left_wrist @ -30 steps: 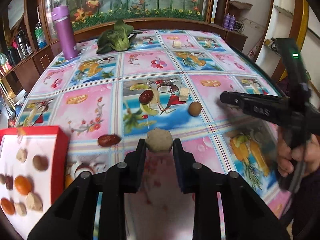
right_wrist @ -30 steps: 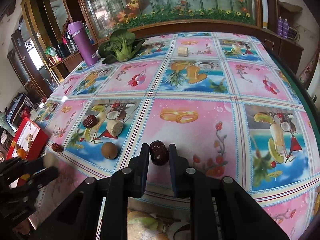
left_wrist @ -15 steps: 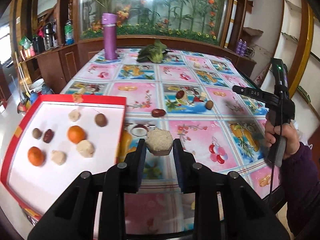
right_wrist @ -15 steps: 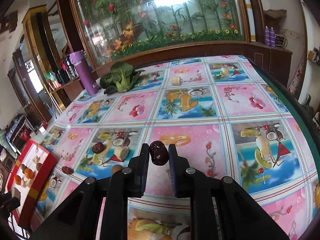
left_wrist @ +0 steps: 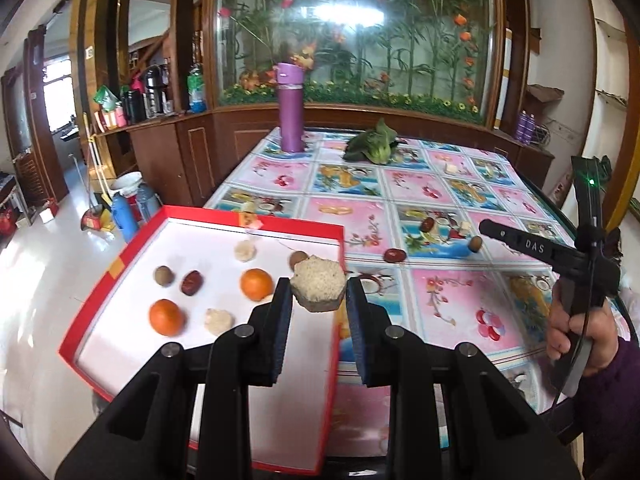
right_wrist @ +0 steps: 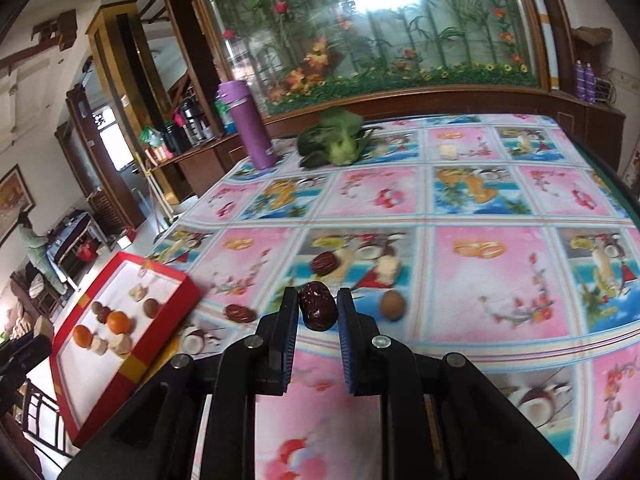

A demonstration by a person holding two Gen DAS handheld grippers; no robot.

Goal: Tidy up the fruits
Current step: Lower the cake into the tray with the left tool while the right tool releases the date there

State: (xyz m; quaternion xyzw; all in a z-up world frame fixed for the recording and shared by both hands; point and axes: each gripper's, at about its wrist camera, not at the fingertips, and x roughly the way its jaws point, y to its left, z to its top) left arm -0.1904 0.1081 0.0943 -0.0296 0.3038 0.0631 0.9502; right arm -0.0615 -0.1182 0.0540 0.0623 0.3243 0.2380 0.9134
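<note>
Left hand-held gripper (left_wrist: 318,300) first: in its own view I have it clamped on a pale, rough hexagonal block (left_wrist: 318,289), raised over the right edge of the red tray (left_wrist: 120,264), so that letting go further left would drop it among its own kind. On the tray's white floor I count two oranges (left_wrist: 167,317), a red date (left_wrist: 192,282), brownish round fruits (left_wrist: 164,275) and pale lumps (left_wrist: 218,320), spread from about 9 to 11 o'clock of my fingertips. Out on the bench (left_wrist: 440,304), at about 1 o'clock, lie another date (left_wrist: 395,255) and a small brown round fruit (left_wrist: 475,244); they are not yet sorted. A person's hand (left_wrist: 576,332) at 3 o'clock grips the handle of the other tool, lifted clear of the cloth. Switching to the right wrist view, the right hand-held gripper (right_wrist: 318,312) is pinched on a dark red date (right_wrist: 317,311), carried above the patterned cloth. I judge it is kept high so it clears the loose fruit below. The tray sits at 9 o'clock, well apart, so this date has a traverse ahead. A purple flask (right_wrist: 250,136) and leafy greens (right_wrist: 334,140) stand far off at 11 to 12 o'clock, out of my path.
</note>
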